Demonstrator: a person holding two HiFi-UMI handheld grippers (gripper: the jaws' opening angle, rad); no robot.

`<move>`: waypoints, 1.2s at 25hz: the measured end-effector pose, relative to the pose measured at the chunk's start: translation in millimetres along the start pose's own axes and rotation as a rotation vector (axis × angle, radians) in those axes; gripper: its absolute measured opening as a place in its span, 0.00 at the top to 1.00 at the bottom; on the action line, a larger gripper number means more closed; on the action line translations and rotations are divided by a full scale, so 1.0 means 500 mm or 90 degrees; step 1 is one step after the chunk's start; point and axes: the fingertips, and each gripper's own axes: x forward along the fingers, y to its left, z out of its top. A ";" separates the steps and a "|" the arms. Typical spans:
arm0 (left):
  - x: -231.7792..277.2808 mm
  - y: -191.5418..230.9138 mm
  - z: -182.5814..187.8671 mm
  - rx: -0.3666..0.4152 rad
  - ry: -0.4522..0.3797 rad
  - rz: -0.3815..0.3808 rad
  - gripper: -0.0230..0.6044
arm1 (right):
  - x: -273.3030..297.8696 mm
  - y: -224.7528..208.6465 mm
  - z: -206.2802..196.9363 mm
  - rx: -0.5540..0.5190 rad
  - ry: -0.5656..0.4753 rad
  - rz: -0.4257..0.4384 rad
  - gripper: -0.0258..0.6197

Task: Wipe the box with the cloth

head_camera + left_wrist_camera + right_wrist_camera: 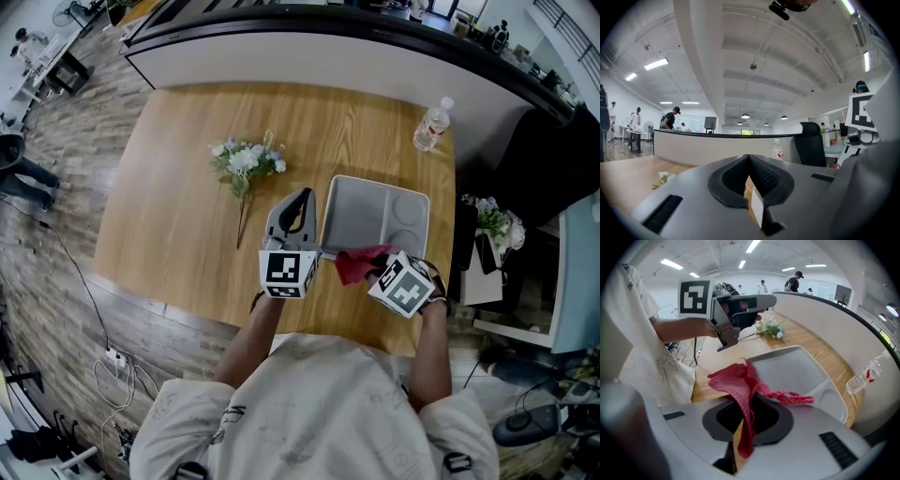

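Your right gripper [749,425] jaws are clamped on the red cloth [740,383]. Your left gripper [749,161] jaws are pressed together with nothing between them. The cloth sits at the near edge of the grey box [370,211], just right of the left gripper. Wiping looks barely started and most of the box is left. Count: one box, one cloth, one bottle [431,125] far right, one flower bunch [246,164] on the table [178,216].

left gripper [299,202] beside box [364,212] | right gripper [379,266] holds cloth [357,262] at box's near rim
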 end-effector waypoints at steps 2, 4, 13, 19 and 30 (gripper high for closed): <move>-0.004 0.007 0.000 -0.003 0.000 0.004 0.95 | -0.015 -0.006 0.022 -0.007 -0.022 -0.006 0.87; -0.008 0.015 -0.003 -0.005 0.002 0.009 0.95 | -0.028 -0.017 0.043 -0.016 -0.038 -0.015 0.87; -0.024 0.042 -0.007 -0.010 0.000 0.021 0.95 | -0.077 -0.135 0.132 -0.054 -0.099 -0.166 0.87; -0.036 0.057 -0.018 -0.019 0.006 0.025 0.95 | -0.052 -0.204 0.179 -0.068 -0.112 -0.275 0.87; -0.038 0.062 -0.057 -0.036 0.030 0.004 0.95 | 0.055 -0.296 0.225 -0.110 -0.054 -0.375 0.87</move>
